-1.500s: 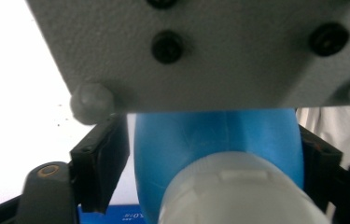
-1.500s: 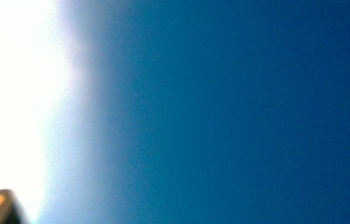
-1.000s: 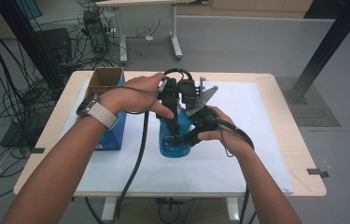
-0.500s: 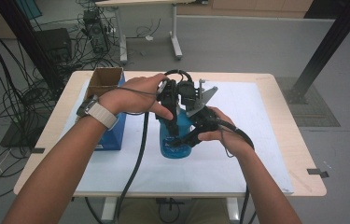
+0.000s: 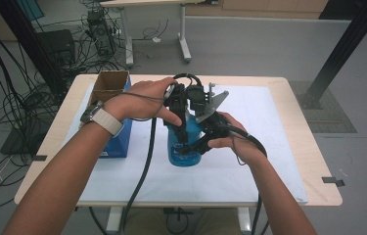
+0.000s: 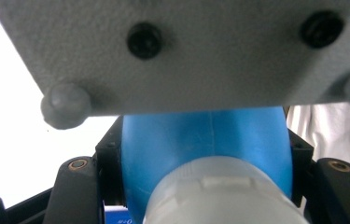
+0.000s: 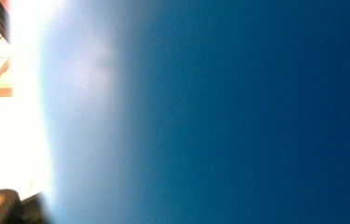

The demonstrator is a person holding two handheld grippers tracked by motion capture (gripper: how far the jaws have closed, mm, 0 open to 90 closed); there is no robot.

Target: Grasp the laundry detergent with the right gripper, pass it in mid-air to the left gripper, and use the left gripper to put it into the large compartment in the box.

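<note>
Nothing has shifted since the earlier frames: both hands and the bottle sit as they did. Nearest the person, the right claw (image 5: 195, 146) comes in from the side and is clamped on the body of the blue bottle (image 5: 183, 149), whose smooth, translucent plastic blurs across the right claw's own camera. The bottle stands upright on the white sheet covering the surface (image 5: 249, 161), near its middle, its long axis vertical. Directly above, the left claw (image 5: 183, 125) points down along that axis and is closed on the bottle's neck; in the left gripper view the pale grey ribbed cap (image 6: 224, 196) sits between its jaws. Any twist would likely turn about this vertical line. Farther left stands a blue box (image 5: 117, 142) beside an open cardboard box (image 5: 110, 83).
</note>
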